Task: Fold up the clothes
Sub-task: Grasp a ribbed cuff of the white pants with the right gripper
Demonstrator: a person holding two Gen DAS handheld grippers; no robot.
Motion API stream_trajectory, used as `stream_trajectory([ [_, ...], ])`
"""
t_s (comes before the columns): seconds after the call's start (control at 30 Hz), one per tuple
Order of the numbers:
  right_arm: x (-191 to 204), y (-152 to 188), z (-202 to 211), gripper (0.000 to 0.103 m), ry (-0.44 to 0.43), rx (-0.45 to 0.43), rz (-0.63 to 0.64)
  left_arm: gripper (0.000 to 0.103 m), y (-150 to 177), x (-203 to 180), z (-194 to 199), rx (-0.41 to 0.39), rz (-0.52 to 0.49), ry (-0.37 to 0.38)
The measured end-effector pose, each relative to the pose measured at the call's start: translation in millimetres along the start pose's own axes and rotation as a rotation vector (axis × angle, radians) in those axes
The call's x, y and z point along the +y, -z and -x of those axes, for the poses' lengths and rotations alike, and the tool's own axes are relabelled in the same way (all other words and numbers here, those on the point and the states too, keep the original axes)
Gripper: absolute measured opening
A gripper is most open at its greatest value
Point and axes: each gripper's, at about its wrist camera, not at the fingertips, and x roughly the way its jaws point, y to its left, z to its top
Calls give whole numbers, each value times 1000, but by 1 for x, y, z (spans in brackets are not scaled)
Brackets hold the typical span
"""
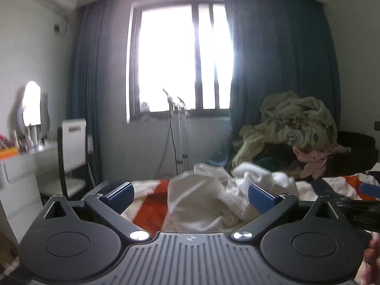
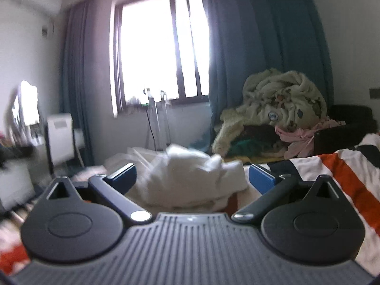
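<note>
A crumpled white garment (image 1: 201,197) lies on a bed with a white, orange and black striped cover (image 1: 152,204). My left gripper (image 1: 191,193) stands open just short of it, blue pads wide apart, nothing between them. In the right wrist view the same white garment (image 2: 190,175) is bunched ahead of my right gripper (image 2: 192,178), which is also open and holds nothing. The right gripper's blue fingertip and dark body (image 1: 356,201) show at the right edge of the left wrist view.
A heap of cream, pink and dark clothes (image 1: 294,128) is piled at the back right against blue curtains (image 1: 268,71). A black-and-white chair (image 1: 73,147) and a white dresser (image 1: 19,166) stand left. A bright window (image 1: 180,57) and a thin stand (image 1: 178,130) are behind the bed.
</note>
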Motion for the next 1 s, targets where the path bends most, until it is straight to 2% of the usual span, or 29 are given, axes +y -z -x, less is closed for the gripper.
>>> stream_trajectory([
  [0.1, -18, 28, -57, 102, 38, 91, -28, 103, 21, 7, -29, 71, 47, -4],
  [0.17, -28, 48, -93, 93, 54, 143, -44, 103, 36, 11, -48, 124, 79, -24],
  [0.3, -34, 77, -161, 90, 78, 201, -24, 103, 57, 12, -82, 153, 69, -45],
  [0.37, -37, 81, -185, 74, 68, 237, -50, 103, 66, 12, -98, 164, 57, -60],
  [0.4, -38, 81, -194, 73, 68, 239, -60, 103, 71, 12, -106, 171, 58, -67],
  [0.5, -39, 76, -203, 74, 53, 153, -83, 103, 80, 12, -126, 207, 68, -72],
  [0.63, -47, 70, -179, 72, 26, -132, -141, 103, 85, 14, -134, 223, 104, -65],
  [0.7, -44, 68, -179, 72, -8, -175, -112, 103, 85, 14, -133, 229, 115, -65],
  [0.73, -40, 67, -184, 70, -24, -155, -82, 103, 86, 14, -133, 232, 119, -65],
  [0.77, -37, 67, -190, 62, -26, -128, -59, 103, 86, 14, -131, 239, 127, -65],
  [0.83, -34, 64, -189, 54, -31, -147, -37, 103, 87, 15, -128, 243, 138, -59],
  [0.9, -32, 61, -182, 52, -30, -198, -18, 103, 89, 13, -123, 239, 131, -63],
  [0.93, -31, 58, -181, 36, -42, -204, -10, 103, 89, 11, -122, 236, 125, -67],
  [0.97, -30, 56, -180, 15, -56, -206, -3, 103, 90, 9, -122, 235, 115, -70],
  [1.0, -29, 52, -179, 15, -56, -186, -2, 103, 91, 6, -123, 233, 106, -71],
])
